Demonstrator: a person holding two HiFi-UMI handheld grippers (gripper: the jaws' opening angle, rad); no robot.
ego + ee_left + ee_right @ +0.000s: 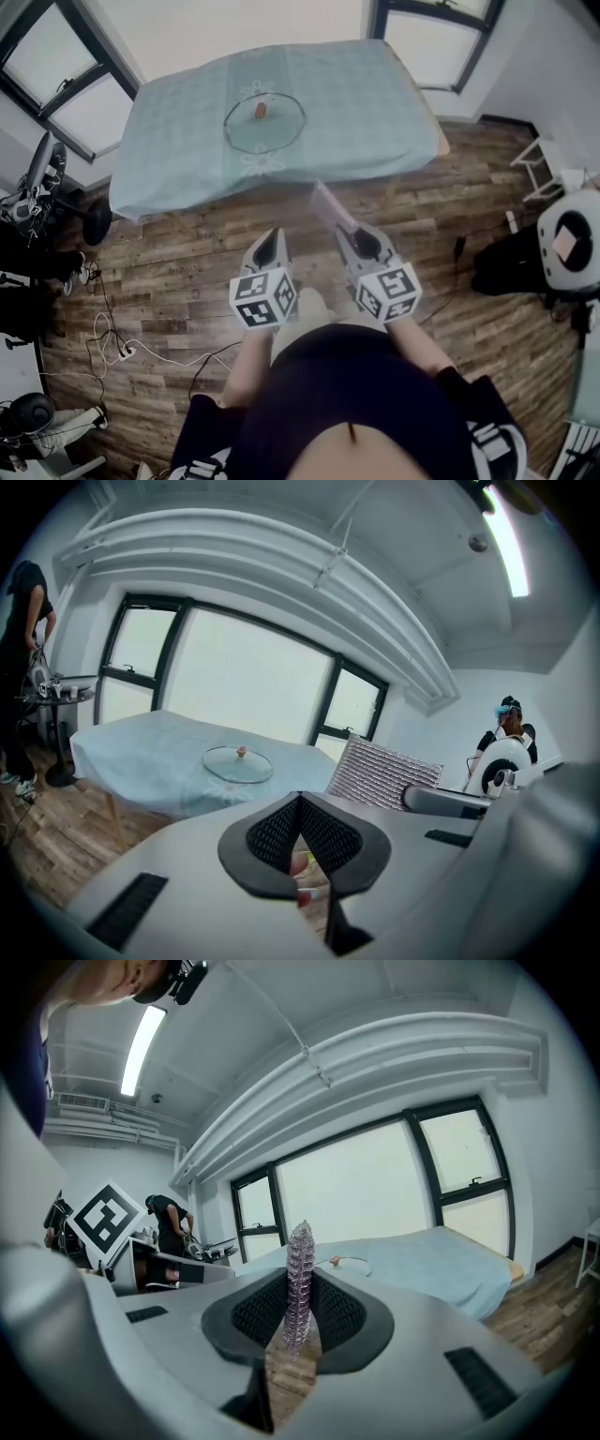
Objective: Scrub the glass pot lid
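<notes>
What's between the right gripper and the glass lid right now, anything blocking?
Nothing visible. Only open wood floor lies between the right gripper, which is shut on a ridged scrubbing pad, and the table. The glass lid sits alone on the table, with nothing on or beside it.

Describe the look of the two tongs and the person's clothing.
Both the left tongs and right tongs have smooth light-grey shells with black, mesh-textured pads. Each carries a white cube printed with black square markers. No cables show on them. The person wears a dark top.
</notes>
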